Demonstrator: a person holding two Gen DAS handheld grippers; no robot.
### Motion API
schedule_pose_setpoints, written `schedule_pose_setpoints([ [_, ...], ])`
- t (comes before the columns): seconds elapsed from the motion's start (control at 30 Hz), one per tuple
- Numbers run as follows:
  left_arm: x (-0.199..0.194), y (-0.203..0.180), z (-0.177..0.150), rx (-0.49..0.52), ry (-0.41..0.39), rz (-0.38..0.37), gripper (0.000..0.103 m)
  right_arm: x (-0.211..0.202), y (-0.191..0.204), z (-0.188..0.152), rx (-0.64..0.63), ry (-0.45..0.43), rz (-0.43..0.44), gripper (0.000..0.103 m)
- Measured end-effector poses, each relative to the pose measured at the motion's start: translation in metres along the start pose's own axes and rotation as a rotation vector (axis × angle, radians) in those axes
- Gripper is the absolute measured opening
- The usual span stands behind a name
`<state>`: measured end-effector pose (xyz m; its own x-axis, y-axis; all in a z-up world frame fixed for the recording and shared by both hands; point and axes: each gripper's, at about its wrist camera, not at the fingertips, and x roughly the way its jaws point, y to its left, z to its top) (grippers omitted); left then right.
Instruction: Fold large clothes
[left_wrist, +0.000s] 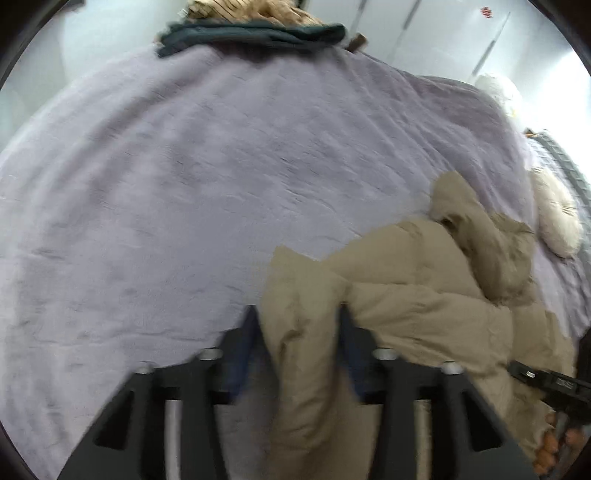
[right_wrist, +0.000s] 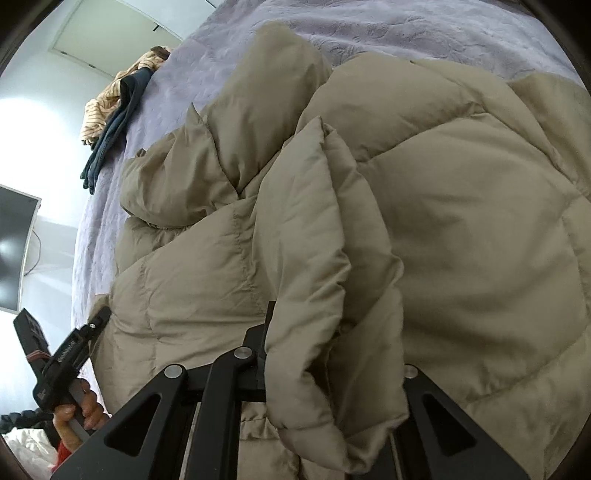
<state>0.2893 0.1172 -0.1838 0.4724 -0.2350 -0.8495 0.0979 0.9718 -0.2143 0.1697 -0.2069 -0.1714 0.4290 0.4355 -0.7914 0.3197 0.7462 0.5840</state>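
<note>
A beige puffer jacket (left_wrist: 424, 291) with a hood lies crumpled on a lilac bedspread (left_wrist: 184, 184), at the right in the left wrist view. My left gripper (left_wrist: 299, 325) is shut on a fold of the jacket, with cloth bunched between its fingers. In the right wrist view the jacket (right_wrist: 461, 240) fills most of the frame. My right gripper (right_wrist: 306, 332) is shut on a thick fold of it; the right finger is hidden under the cloth. The left gripper (right_wrist: 70, 354) and the hand holding it show at lower left there.
A dark teal garment (left_wrist: 251, 35) and a tan striped one (left_wrist: 243, 9) lie at the bed's far edge. A cream pillow (left_wrist: 554, 218) lies at the right. A dark screen (right_wrist: 14, 251) hangs on the wall beyond the bed.
</note>
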Motion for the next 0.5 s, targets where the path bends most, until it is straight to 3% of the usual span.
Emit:
schedule_pose_setpoints([
  [0.13, -0.026, 0.01, 0.007, -0.009, -0.032, 0.067, 0.055, -0.027, -0.002, 0.003, -0.006, -0.017, -0.056, 0.028],
  [0.3, -0.072, 0.012, -0.01, 0.022, -0.08, 0.089, 0.055, -0.084, -0.015, -0.003, -0.022, -0.152, -0.195, 0.029],
  [0.5, -0.062, -0.017, -0.033, 0.078, -0.023, 0.042, 0.055, -0.101, -0.008, -0.011, -0.106, -0.177, -0.138, 0.028],
])
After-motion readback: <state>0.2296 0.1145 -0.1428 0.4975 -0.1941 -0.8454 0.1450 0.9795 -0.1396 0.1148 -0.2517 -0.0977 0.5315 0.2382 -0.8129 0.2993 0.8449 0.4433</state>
